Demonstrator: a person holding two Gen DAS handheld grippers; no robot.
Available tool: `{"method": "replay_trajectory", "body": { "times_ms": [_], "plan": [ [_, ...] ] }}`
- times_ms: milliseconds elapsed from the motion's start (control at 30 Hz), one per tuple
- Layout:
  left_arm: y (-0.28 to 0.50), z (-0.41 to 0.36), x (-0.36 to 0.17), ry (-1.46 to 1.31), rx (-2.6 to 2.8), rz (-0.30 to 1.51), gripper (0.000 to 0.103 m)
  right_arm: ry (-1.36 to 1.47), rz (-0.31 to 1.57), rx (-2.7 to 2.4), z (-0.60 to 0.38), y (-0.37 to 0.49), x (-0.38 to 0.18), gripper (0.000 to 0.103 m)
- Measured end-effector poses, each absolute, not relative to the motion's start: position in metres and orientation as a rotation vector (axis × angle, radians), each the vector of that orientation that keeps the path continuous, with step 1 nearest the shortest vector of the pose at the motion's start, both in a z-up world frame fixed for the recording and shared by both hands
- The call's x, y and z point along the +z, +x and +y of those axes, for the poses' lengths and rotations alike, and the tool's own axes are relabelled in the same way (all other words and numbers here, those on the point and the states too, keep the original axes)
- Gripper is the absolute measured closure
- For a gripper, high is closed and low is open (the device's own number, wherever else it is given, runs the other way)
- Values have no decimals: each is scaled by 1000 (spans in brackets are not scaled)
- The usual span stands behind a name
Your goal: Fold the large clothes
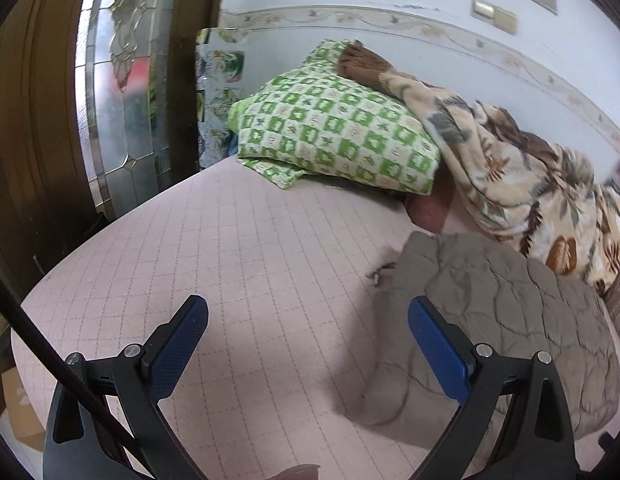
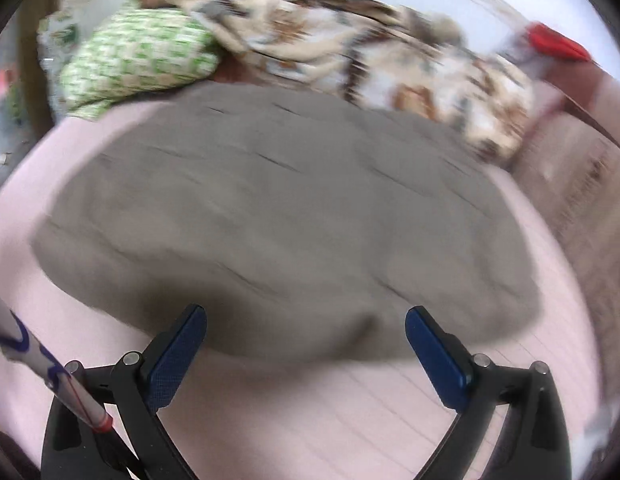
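A grey-brown quilted garment (image 1: 506, 320) lies folded in a thick bundle on the pink gridded bed sheet (image 1: 238, 264). In the left wrist view it sits to the right, its near edge just behind the right blue finger pad. My left gripper (image 1: 308, 312) is open above bare sheet, holding nothing. In the blurred right wrist view the same garment (image 2: 278, 208) fills the middle of the frame. My right gripper (image 2: 306, 320) is open over the garment's near edge, with nothing between its pads.
A green-and-white checked pillow (image 1: 334, 136) and a leaf-print blanket (image 1: 530, 184) are heaped at the bed's far side against the wall. A dark wooden door with patterned glass (image 1: 118, 92) stands left. A brownish cover (image 2: 582, 184) lies far right. Something red (image 2: 554, 42) shows near the wall.
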State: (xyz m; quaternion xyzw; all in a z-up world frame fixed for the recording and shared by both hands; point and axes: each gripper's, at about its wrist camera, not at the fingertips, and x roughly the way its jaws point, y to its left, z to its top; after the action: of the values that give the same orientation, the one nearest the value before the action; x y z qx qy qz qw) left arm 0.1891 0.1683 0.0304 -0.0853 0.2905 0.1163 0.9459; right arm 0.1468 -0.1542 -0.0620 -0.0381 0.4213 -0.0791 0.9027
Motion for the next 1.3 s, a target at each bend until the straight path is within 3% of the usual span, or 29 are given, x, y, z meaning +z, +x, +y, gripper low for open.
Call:
{"method": "replay_trajectory", "body": {
  "times_ms": [333,633,833,1300],
  "plan": [
    [133,100,16,-72,149,654,3,25,825,-315,-236,36,-81,2],
    [45,48,1,-107,-53,804,3,91,770,-313,-255,13,-85,2],
    [28,28,2,-54,-18,837,3,175,749,-296,-268,2,-81,2],
    [157,69,-3,6,86,849,3,282,723,-259,-326,41,-49,2]
  ]
}}
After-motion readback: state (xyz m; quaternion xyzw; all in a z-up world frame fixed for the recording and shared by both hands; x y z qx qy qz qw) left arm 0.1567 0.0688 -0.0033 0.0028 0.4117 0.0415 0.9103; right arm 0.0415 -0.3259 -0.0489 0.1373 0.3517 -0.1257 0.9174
